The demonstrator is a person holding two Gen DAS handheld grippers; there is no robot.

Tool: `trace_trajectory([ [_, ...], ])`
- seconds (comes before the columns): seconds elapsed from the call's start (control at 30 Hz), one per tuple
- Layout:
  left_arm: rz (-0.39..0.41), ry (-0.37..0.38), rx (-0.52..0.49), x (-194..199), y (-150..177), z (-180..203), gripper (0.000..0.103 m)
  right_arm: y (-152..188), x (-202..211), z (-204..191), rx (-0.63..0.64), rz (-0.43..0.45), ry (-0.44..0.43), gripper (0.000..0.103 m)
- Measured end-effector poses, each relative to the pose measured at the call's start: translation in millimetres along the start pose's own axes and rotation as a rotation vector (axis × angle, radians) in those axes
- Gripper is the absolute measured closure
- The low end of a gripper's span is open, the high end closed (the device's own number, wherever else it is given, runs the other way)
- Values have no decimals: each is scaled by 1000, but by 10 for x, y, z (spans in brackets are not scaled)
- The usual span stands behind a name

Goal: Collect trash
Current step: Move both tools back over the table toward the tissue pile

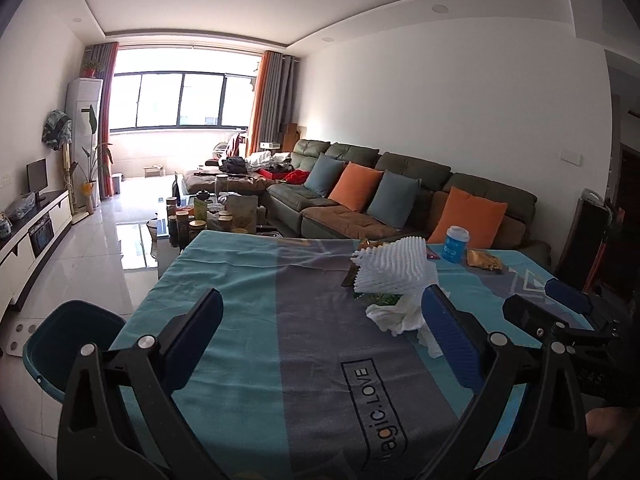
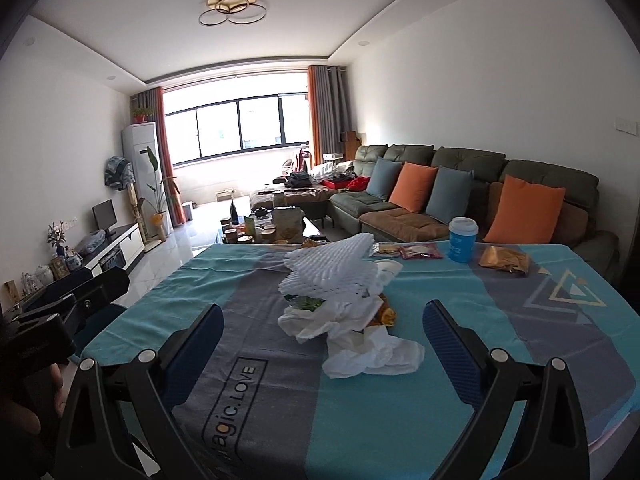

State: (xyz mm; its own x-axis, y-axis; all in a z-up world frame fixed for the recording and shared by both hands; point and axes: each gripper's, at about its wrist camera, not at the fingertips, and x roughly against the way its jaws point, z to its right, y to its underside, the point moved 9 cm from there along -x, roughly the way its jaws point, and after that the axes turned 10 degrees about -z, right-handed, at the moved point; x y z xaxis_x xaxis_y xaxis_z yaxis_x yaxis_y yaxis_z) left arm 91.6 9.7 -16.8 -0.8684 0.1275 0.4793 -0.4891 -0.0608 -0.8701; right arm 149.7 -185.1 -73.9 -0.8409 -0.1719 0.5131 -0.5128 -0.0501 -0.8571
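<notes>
A pile of trash lies mid-table: white foam fruit netting [image 1: 394,266] [image 2: 334,270], crumpled white tissues [image 1: 398,314] [image 2: 372,350], green and orange scraps [image 2: 386,314]. Farther back lie snack wrappers [image 2: 420,251], a blue paper cup [image 1: 455,243] [image 2: 462,239] and a crinkled golden bag [image 1: 485,260] [image 2: 504,260]. My left gripper [image 1: 324,320] is open and empty above the tablecloth, the pile just beyond its right finger. My right gripper [image 2: 324,330] is open and empty, with the tissues between its fingers. A dark teal bin [image 1: 66,344] stands at the table's left edge.
The table wears a teal and grey cloth [image 1: 256,352] [image 2: 520,360]. Behind it are a sofa with orange and blue cushions [image 1: 400,196] [image 2: 460,196], a cluttered coffee table [image 1: 208,216], and a TV cabinet [image 1: 28,236] along the left wall. The right gripper shows in the left wrist view [image 1: 560,308].
</notes>
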Motion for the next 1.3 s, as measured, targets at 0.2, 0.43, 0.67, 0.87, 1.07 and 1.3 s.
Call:
trace_trajectory([
  [0.2, -8, 7, -21, -160, -19, 101, 6, 83, -38, 240, -47, -11, 50, 7],
  [0.43, -78, 15, -28, -539, 15, 152, 6, 140, -233, 392, -66, -57, 64, 7],
  [0.67, -132, 43, -74, -866, 55, 308, 6, 207, -395, 509, -86, -107, 69, 7],
  [0.87, -196, 68, -102, -1185, 104, 449, 6, 305, -614, 580, -107, -176, 58, 7],
  [1.07, -237, 82, -125, -1481, 117, 591, 6, 402, -798, 683, -136, -235, 61, 7],
  [1.3, -292, 101, -150, -1757, 163, 743, 6, 474, -927, 756, -153, -276, 62, 7],
])
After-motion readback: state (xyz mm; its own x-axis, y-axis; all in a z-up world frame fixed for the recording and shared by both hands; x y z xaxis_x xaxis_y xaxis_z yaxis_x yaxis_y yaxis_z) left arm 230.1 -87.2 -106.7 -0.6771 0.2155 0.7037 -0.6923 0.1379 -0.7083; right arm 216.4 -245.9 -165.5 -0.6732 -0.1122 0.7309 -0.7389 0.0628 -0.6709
